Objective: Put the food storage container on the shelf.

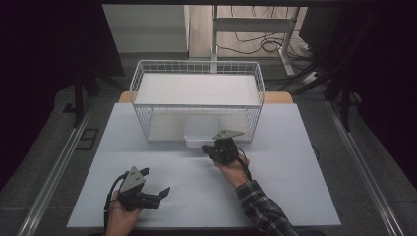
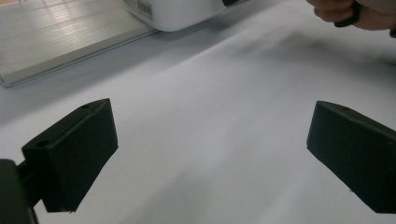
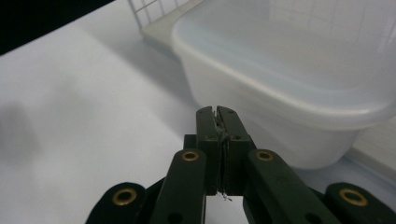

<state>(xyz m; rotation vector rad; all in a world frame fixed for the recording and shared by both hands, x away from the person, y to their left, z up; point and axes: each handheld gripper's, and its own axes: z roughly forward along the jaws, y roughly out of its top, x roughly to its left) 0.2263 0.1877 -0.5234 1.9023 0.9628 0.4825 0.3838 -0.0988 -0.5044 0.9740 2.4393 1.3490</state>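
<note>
Left gripper (image 1: pixel 164 191) jaws wide apart, nothing btwn, right gripper (image 3: pixel 217 111) closed empty – tips by white tub (image 3: pixel 299 88), far rim cut off

No text, brand or number can be read anywhere. The one printed thing is a small label with a barcode on the side wall of the white plastic container (image 2: pixel 173 11), seen at the top of the left gripper view. Its bars show as dark stripes, but the print beside them is too small and blurred to make out.
</note>
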